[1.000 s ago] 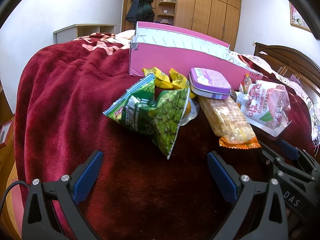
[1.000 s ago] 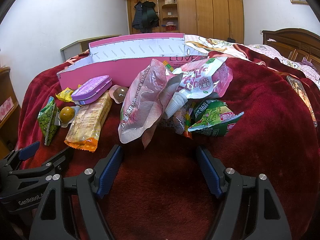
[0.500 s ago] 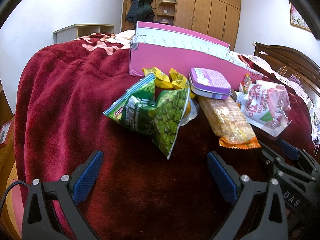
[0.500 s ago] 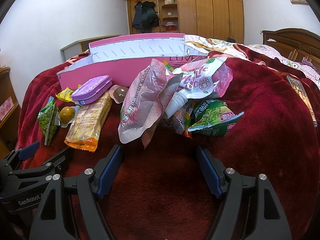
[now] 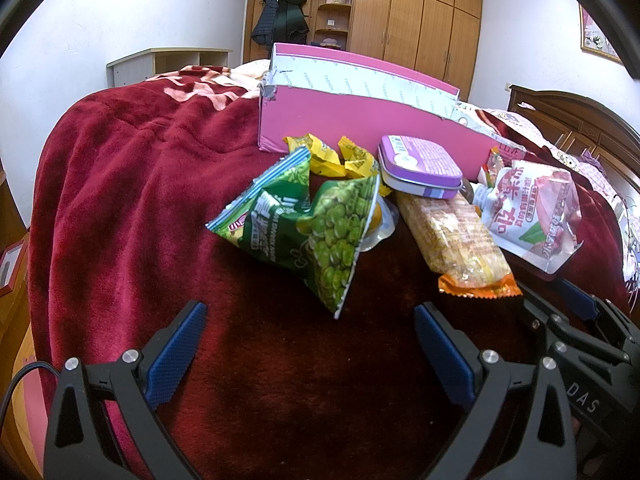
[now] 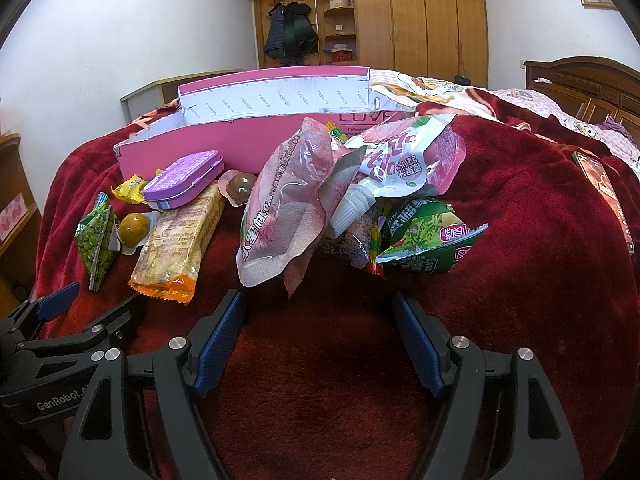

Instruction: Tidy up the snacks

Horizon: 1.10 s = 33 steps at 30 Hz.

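Snacks lie on a red blanket [image 5: 120,200] before an open pink box [image 5: 360,120], which also shows in the right wrist view [image 6: 208,140]. My left gripper [image 5: 308,320] is open and empty, just short of a green pea bag [image 5: 320,232]. Beside it lie yellow candies [image 5: 320,156], a purple tin [image 5: 420,164], a yellow cracker pack [image 5: 456,240] and a pink jelly pouch [image 5: 532,212]. My right gripper [image 6: 320,308] is open and empty, just short of a pink pouch [image 6: 288,208]; a second pouch [image 6: 412,160] and a green bag [image 6: 428,240] lie behind.
A phone [image 6: 604,196] lies on the blanket at the right. The left gripper's body [image 6: 60,340] shows at the right view's lower left. Wooden wardrobes [image 6: 400,20] and a headboard [image 6: 580,80] stand behind. The blanket drops off at the left edge.
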{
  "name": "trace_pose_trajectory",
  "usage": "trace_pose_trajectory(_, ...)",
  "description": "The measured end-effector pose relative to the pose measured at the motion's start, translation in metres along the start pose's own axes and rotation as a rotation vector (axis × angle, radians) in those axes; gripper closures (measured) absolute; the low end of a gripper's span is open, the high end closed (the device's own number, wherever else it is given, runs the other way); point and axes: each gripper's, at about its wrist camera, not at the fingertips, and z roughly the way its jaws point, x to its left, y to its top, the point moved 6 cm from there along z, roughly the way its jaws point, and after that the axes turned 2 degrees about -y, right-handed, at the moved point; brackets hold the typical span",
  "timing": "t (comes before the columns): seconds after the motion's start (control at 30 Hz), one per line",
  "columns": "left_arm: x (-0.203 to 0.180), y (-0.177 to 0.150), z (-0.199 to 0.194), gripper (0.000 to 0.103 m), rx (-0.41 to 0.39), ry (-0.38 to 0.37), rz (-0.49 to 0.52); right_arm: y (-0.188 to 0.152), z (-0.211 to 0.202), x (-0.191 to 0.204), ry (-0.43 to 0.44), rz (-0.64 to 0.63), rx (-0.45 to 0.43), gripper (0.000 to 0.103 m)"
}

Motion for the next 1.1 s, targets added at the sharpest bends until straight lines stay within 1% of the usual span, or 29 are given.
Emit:
trace_pose_trajectory(0.83,-0.003,-0.001,-0.004,0.0,-0.005,-0.003,-0.003,-0.001,0.0,0.0,0.001,0.0,0.001,0.026)
trace_pose_trajectory(0.97,-0.002,0.002,-0.006,0.0,-0.007,0.003,0.003,-0.001,-0.001,0.001,0.013,-0.003,0.007,0.026)
trace_pose_trajectory(1.1,-0.002,0.006,-0.011,0.001,-0.005,-0.007,-0.002,0.003,-0.009,0.001,0.033,-0.023,0.019,0.026)
